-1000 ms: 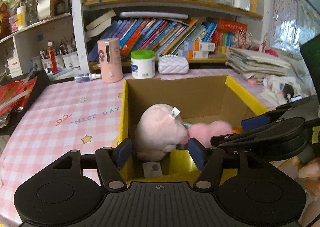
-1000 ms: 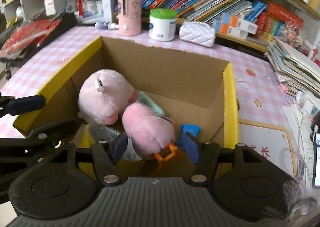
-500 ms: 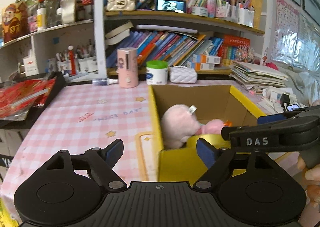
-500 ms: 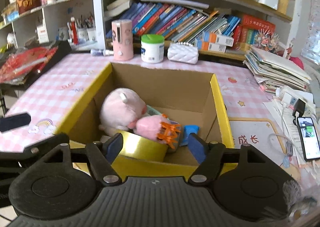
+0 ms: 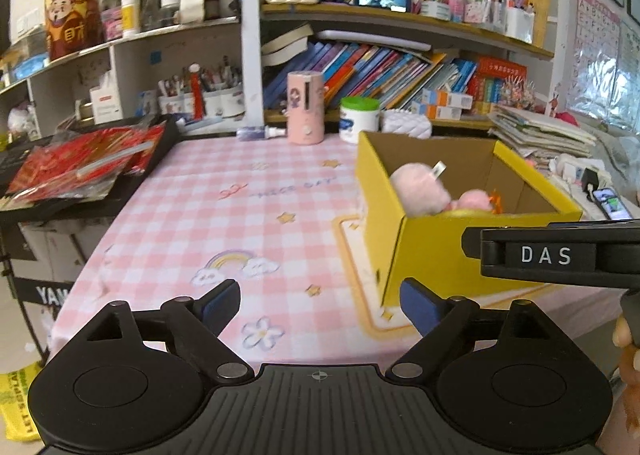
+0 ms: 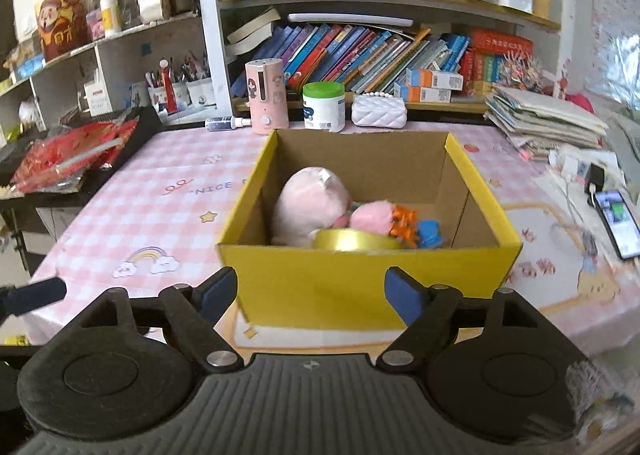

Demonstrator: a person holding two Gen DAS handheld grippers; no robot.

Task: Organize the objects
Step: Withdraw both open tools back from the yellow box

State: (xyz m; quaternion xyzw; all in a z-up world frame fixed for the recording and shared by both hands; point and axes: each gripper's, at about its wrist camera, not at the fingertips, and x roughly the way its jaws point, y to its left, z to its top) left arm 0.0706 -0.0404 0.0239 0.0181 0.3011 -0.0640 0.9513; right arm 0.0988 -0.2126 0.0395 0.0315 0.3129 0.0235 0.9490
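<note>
While both grippers' fingers (image 6: 404,295) spread wider, empty, the soft pink plush (image 6: 310,203) in the yellow box (image 6: 360,287) near the counter's front edge looks light, squashable, best pinched mid-body.

My right gripper (image 6: 310,295) is opening, empty, before the yellow box (image 6: 360,279) holding pink plush toys (image 6: 312,203).
</note>
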